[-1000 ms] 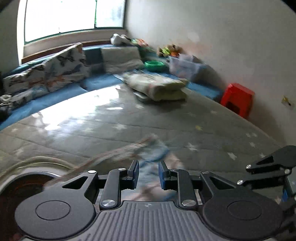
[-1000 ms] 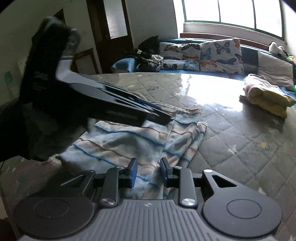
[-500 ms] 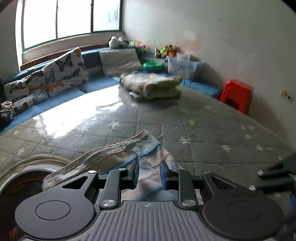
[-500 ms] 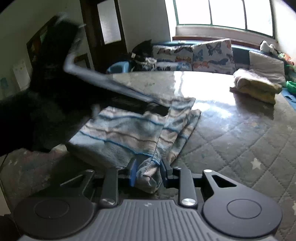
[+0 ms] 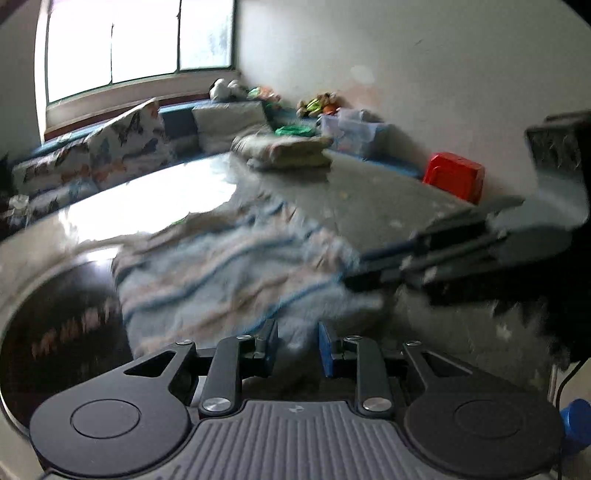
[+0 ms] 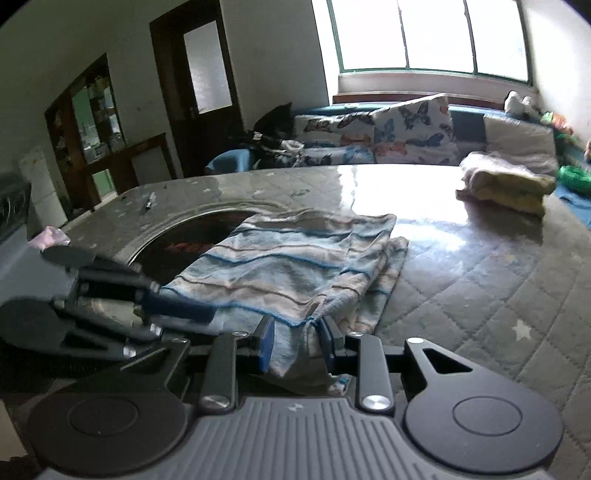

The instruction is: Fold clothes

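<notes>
One striped garment (image 6: 295, 273) lies lengthwise toward the window (image 6: 432, 35).

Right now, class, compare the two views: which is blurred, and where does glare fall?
Left wrist view: motion blur smears the striped cloth and the right hand-held gripper. Right wrist view: sharper, the cloth's stripes clear. In both, window light glares off the quilted table cover, washing out its pattern.
</notes>
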`<state>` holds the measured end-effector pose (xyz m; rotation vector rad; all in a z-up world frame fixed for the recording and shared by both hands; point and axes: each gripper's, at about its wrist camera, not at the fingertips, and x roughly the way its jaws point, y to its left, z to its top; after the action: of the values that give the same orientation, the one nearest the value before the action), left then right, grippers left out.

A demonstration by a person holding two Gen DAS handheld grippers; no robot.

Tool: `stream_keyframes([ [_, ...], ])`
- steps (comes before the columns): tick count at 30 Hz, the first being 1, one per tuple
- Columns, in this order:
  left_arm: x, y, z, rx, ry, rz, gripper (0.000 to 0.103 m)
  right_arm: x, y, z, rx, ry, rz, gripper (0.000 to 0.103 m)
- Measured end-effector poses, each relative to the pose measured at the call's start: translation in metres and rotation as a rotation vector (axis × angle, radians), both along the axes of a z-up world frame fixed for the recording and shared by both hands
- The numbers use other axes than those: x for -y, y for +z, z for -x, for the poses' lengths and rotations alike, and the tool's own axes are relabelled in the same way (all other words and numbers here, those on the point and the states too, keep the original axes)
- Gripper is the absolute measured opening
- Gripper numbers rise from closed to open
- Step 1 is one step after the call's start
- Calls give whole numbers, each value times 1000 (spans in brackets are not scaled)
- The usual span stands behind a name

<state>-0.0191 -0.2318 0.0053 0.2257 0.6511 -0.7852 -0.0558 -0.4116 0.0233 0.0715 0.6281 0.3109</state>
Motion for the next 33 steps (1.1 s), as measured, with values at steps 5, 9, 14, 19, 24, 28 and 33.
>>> stream_keyframes([
  [5,-9,2,9,-6,18,30,27,-6,14,8,48,-8,19,27],
  [9,-13,11,11,24,37,70,27,-18,18,9,89,-10,60,27],
  [14,-26,7,4,10,104,59,27,-31,22,11,123,21,71,26],
  [19,-53,-1,-2,-32,194,66,27,-31,1,0,31,26,62,26],
  [24,-74,-6,-7,-62,243,77,27,-10,-16,-2,-32,-12,-49,24],
  [28,-81,-7,-12,-80,270,74,27,2,-10,-1,-48,-37,-114,23],
  [33,-84,-8,-13,-97,276,86,28,5,-4,-15,-37,-59,-116,23],
])
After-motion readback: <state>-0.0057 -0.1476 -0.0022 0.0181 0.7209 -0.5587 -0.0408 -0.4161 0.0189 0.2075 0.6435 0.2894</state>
